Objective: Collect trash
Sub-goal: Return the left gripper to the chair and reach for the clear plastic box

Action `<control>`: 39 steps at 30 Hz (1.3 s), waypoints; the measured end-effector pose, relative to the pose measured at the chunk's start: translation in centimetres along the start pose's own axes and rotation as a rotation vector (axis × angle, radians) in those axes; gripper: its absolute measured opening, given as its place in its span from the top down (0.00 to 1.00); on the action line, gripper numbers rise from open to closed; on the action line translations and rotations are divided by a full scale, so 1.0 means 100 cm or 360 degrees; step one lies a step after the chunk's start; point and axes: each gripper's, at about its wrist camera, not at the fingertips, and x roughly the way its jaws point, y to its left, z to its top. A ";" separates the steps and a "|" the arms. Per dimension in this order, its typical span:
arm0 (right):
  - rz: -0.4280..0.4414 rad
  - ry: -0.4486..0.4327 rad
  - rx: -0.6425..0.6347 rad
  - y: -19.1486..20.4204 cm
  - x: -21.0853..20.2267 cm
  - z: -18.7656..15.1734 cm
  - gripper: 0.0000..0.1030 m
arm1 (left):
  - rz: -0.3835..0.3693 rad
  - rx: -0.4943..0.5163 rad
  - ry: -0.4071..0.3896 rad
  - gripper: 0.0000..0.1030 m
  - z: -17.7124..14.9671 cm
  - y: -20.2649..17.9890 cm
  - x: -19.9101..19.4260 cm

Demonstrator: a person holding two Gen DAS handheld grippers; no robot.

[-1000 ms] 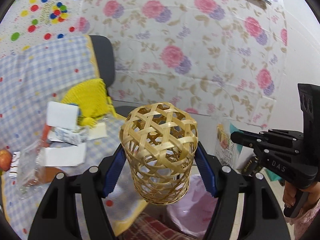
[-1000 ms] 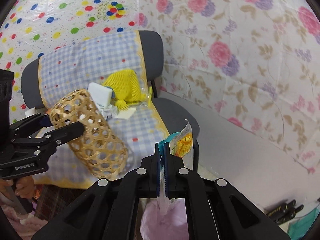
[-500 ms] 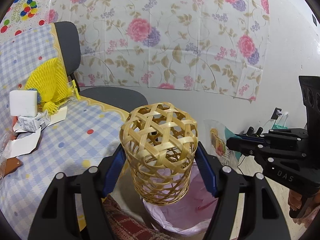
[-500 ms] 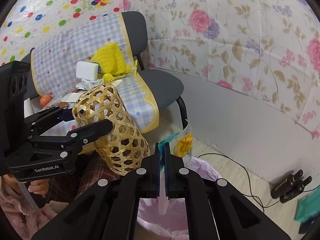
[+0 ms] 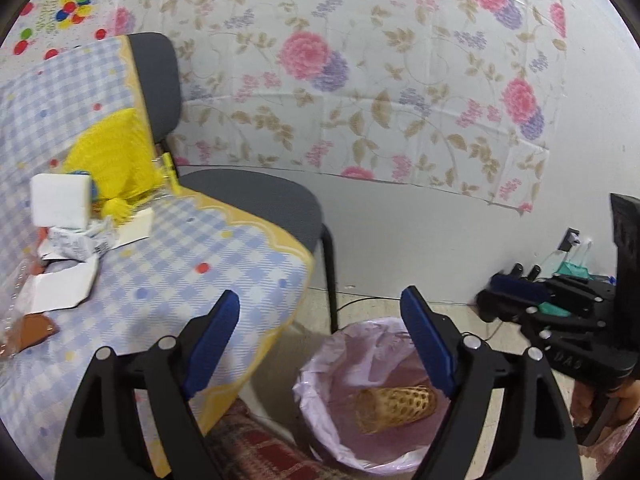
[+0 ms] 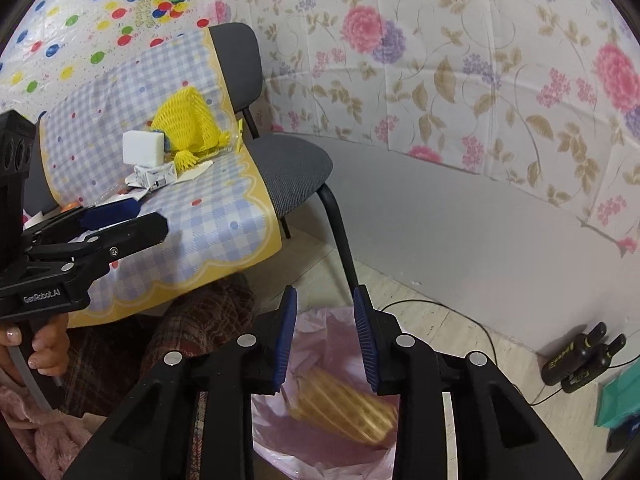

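Both of your grippers have let go since the earlier frames: the left gripper (image 5: 320, 344) held the woven basket and now its fingers (image 5: 212, 344) stand wide apart with nothing between them, and the right gripper (image 6: 325, 340), which pinched a thin wrapper, now has its fingers (image 6: 286, 340) parted and empty too. The woven basket (image 5: 394, 404) lies on its side inside the bin with the pink bag (image 5: 320, 364), directly below both grippers. The wrapper I cannot find in the bin; it may be hidden under the basket.

So this drop seems finished, and the next step, I think, is to go back for more trash. On the table (image 5: 180, 276), covered with a checked cloth, you have the yellow net (image 5: 116, 156), the white block (image 5: 60, 200), a crumpled carton (image 5: 76, 240) and torn paper (image 5: 60, 290), all near each other. Keep the fingers open while you travel, and lift clear of the table edge before you reach in. Take one piece at a time; the paper is flat, so come low and pinch its raised edge. The net is soft and may snag on its neighbours, so pull it slowly.
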 end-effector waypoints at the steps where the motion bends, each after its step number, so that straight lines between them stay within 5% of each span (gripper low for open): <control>1: -0.0008 -0.0010 -0.0001 0.001 -0.002 0.003 0.68 | 0.0024 -0.0020 -0.0005 0.22 0.000 0.006 -0.006; 11: 0.0090 -0.0054 -0.0111 0.057 -0.005 0.041 0.64 | 0.0235 -0.0186 -0.0015 0.22 -0.013 0.068 -0.055; 27: 0.0398 -0.0038 -0.0392 0.185 0.053 0.094 0.61 | 0.0865 -0.0479 -0.0019 0.14 -0.045 0.202 -0.120; 39: 0.0466 0.0003 -0.0463 0.232 0.086 0.103 0.38 | 0.1047 -0.0459 0.0194 0.07 -0.064 0.250 -0.085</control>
